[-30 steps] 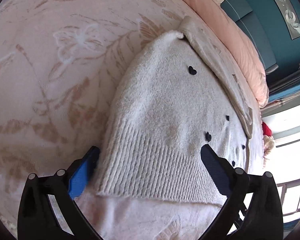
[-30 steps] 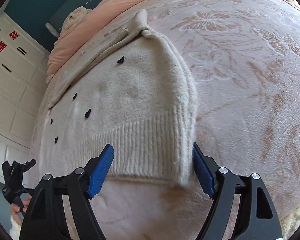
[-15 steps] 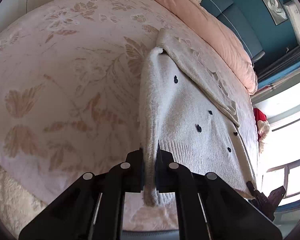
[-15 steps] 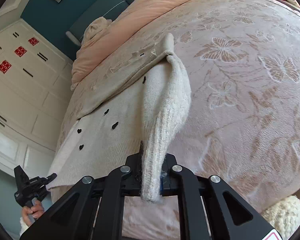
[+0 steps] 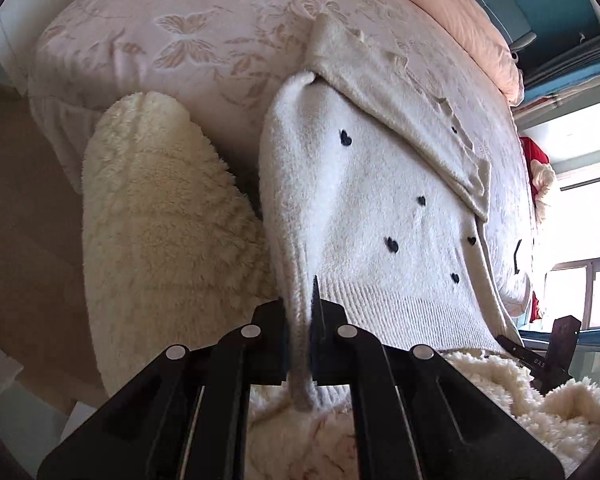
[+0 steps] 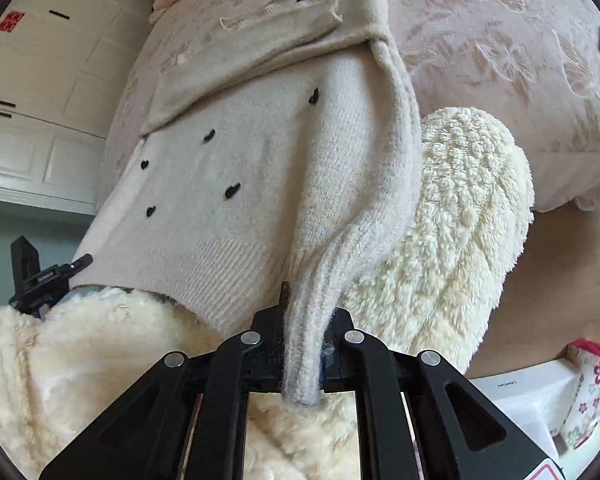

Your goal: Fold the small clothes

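A small cream knit sweater (image 5: 380, 208) with little black hearts lies on the bed, a sleeve folded across its top. My left gripper (image 5: 300, 332) is shut on the left corner of its ribbed hem and holds it lifted off the bed edge. My right gripper (image 6: 304, 344) is shut on the right corner of the hem of the same sweater (image 6: 260, 168). The hem stretches between the two grippers. The other gripper shows at the edge of each view, in the left wrist view (image 5: 540, 356) and in the right wrist view (image 6: 40, 276).
The bed has a pink butterfly-patterned cover (image 5: 188, 40) and a peach duvet (image 5: 460, 8) at the far side. Cream fleecy sleeves (image 5: 156, 216) (image 6: 460, 216) fill the near view. White cupboards (image 6: 40, 80) stand left, a box with a flowered bag (image 6: 580, 384) lower right.
Both grippers closed on the hem corners, then pulled back and up off the bed edge, drawing the sweater's lower part with them.
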Demonstrator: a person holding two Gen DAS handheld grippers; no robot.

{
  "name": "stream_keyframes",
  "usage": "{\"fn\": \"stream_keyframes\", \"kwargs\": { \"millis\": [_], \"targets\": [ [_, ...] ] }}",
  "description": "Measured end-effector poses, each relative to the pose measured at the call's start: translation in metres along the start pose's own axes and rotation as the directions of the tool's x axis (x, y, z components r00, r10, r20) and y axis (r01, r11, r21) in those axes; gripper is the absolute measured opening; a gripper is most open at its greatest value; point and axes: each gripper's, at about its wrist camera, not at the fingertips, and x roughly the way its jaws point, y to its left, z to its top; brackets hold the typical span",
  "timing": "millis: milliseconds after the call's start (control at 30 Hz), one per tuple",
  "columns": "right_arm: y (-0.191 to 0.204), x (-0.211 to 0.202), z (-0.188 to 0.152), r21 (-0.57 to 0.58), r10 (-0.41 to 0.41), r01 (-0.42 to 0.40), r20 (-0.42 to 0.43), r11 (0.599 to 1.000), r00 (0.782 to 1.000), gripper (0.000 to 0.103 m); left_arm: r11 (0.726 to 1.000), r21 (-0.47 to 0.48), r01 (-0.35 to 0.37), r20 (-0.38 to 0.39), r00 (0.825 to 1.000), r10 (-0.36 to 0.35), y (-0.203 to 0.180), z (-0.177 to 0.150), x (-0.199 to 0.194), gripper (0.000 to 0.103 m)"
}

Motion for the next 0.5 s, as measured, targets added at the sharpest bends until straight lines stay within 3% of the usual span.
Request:
{"fn": "stream_keyframes", "kwargs": {
  "millis": [100, 233, 300, 367, 433, 500],
  "targets": [
    [0.001, -0.039, 0.04, -0.004, 0.028, -0.028, 0.176, 1.0, 0.984, 0.009, 0.997, 0.031, 0.064, 0.11, 0.992, -0.067, -0.021, 0.049, -0.014, 0.006],
    [-0.019, -0.028, 0.144, 0.044, 0.065, -0.088, 0.388, 0.995, 0.919, 0.009, 0.984, 0.174, 0.033, 0.257, 0.963, -0.078, -0.067, 0.151, 0.023, 0.006],
    [-0.025, 0.0, 0.198, 0.096, 0.062, -0.113, 0.425, 0.989, 0.903, 0.009, 0.975, 0.215, -0.047, 0.301, 0.953, -0.02, -0.089, 0.201, 0.056, 0.006],
    [-0.025, 0.031, 0.24, 0.127, 0.031, -0.099, 0.449, 0.987, 0.893, 0.01, 0.976, 0.212, -0.054, 0.299, 0.954, -0.012, -0.105, 0.245, 0.091, 0.007],
    [-0.024, 0.062, 0.272, 0.156, 0.007, -0.082, 0.431, 0.984, 0.902, 0.013, 0.979, 0.184, -0.085, 0.301, 0.953, 0.026, -0.112, 0.275, 0.124, 0.009],
    [-0.028, 0.082, 0.293, 0.208, -0.04, -0.053, 0.422, 0.977, 0.906, 0.018, 0.985, 0.132, -0.113, 0.257, 0.963, 0.076, -0.108, 0.294, 0.157, 0.011]
  ]
}}
